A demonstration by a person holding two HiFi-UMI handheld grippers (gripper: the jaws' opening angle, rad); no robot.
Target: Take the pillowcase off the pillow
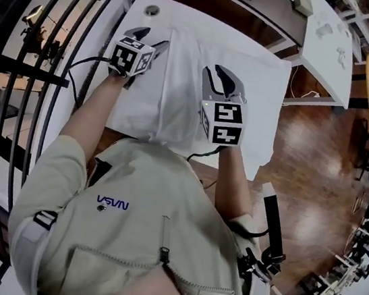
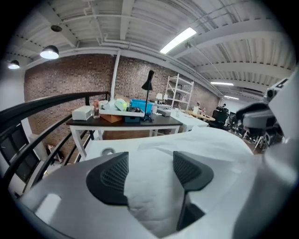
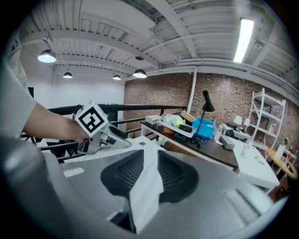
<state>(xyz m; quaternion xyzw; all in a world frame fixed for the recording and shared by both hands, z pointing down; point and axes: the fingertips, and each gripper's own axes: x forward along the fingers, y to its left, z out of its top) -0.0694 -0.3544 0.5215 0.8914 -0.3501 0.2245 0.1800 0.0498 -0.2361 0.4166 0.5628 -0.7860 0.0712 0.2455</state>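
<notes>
Pillowcase [image 1: 179, 88]: white, on the pillow [image 1: 185, 120], lying on the white worktop [image 1: 150, 5]; long axis runs from the lower centre of the head view, by the person's chest, towards the top of the frame.

Right tongs [image 3: 148, 175]: pinched narrow on a raised fold of the case cloth; centre-right of the head view, over the pillow's right half.

Left tongs [image 2: 150, 172]: jaws wide, white cloth between them but unpressed; at the pillow's left edge, upper left of the head view.

Judgement: the left tongs are the free pair; cloth lies directly ahead of and under them; the stripping pull likely follows the long axis.
</notes>
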